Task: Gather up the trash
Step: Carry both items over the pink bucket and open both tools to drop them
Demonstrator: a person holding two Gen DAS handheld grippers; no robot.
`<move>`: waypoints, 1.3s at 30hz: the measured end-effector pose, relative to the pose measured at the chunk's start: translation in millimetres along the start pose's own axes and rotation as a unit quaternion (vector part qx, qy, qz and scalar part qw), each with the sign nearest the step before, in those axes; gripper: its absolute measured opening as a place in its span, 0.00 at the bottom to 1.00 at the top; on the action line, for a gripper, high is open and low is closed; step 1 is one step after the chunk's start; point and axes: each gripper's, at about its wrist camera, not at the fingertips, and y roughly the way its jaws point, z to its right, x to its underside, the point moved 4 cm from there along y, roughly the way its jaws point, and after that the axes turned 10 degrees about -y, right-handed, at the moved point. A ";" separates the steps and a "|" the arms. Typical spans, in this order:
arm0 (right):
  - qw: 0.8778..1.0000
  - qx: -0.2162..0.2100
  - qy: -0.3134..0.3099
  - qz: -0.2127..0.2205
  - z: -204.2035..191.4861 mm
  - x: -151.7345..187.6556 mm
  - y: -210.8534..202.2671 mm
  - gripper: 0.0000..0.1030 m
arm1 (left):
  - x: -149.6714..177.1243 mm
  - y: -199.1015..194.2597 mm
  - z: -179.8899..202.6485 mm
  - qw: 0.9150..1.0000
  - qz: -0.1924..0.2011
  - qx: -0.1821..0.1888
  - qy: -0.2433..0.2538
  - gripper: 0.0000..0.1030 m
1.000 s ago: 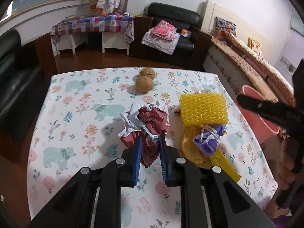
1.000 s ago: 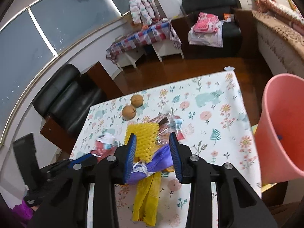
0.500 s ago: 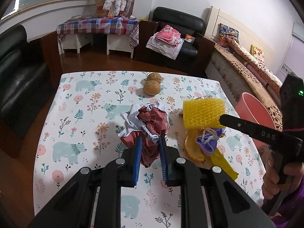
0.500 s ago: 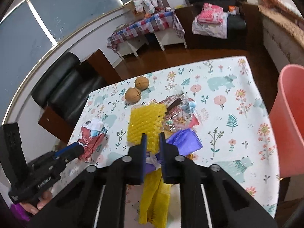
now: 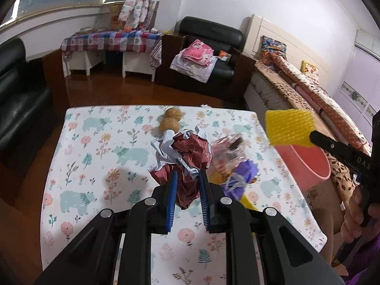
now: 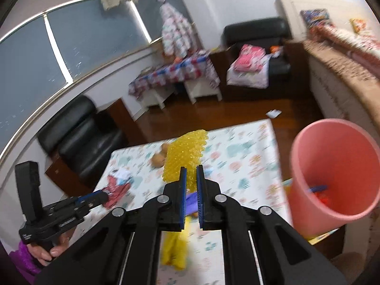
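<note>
My left gripper (image 5: 186,178) is shut on a crumpled red and white wrapper (image 5: 187,156) and holds it above the floral tablecloth (image 5: 95,156). My right gripper (image 6: 190,169) is shut on a yellow foam net (image 6: 184,158), lifted off the table; the net also shows at the right of the left wrist view (image 5: 288,128). A pink bin (image 6: 332,173) stands beside the table's right edge, with some trash inside. A purple bag (image 5: 242,178), a yellow bag (image 6: 174,249) and a clear wrapper (image 5: 228,147) lie on the table.
Two brown round objects (image 5: 169,121) sit at the table's far side. Black sofas (image 6: 78,133) stand to the left and at the back. A patterned bed (image 5: 308,99) runs along the right, behind the bin.
My right gripper closed on the yellow foam net and lifted it up and right, toward the pink bin. My left gripper rose a little with the crumpled wrapper still held.
</note>
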 end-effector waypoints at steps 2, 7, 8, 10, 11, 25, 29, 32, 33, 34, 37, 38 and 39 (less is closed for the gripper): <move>0.999 0.030 -0.001 0.015 12.9 -3.9 -12.3 0.08 | -4.3 -2.1 11.0 1.000 0.002 0.012 0.006 0.17; 0.995 0.098 0.004 0.029 46.5 -3.9 -33.0 0.08 | -11.9 1.8 46.2 0.999 -0.002 0.046 0.022 0.17; 0.994 0.107 0.007 0.031 51.7 -3.7 -35.7 0.08 | -12.6 4.0 55.6 0.998 -0.004 0.051 0.029 0.17; 0.991 0.128 0.021 0.031 69.1 -0.1 -43.7 0.08 | -13.5 7.2 76.4 0.997 -0.006 0.065 0.046 0.17; 0.990 0.135 0.026 0.030 75.0 1.4 -45.3 0.08 | -14.0 8.6 87.3 0.996 -0.006 0.073 0.055 0.17; 0.972 0.217 0.089 0.022 159.5 36.2 -64.2 0.08 | -12.2 46.9 240.5 0.975 -0.038 0.172 0.138 0.17; 0.968 0.228 0.104 0.016 174.5 46.0 -62.5 0.08 | -3.3 69.9 269.7 0.970 -0.056 0.176 0.159 0.17; 0.966 0.233 0.110 0.011 182.7 50.3 -60.2 0.08 | 4.0 88.0 286.4 0.967 -0.072 0.177 0.169 0.17; 0.966 0.233 0.111 0.010 185.4 51.5 -60.1 0.08 | 6.4 95.2 291.5 0.966 -0.078 0.176 0.171 0.17; 0.966 0.234 0.112 0.009 187.3 52.3 -59.5 0.08 | 8.4 100.1 293.2 0.966 -0.082 0.176 0.171 0.17; 0.964 0.237 0.117 0.005 193.4 54.6 -55.4 0.08 | 13.0 116.3 302.1 0.965 -0.092 0.171 0.177 0.17; 0.964 0.238 0.118 0.004 194.9 54.9 -54.5 0.08 | 14.1 119.9 304.5 0.965 -0.094 0.170 0.178 0.18; 0.963 0.241 0.121 0.002 196.8 56.2 -52.8 0.08 | 15.1 123.9 306.1 0.965 -0.096 0.169 0.178 0.19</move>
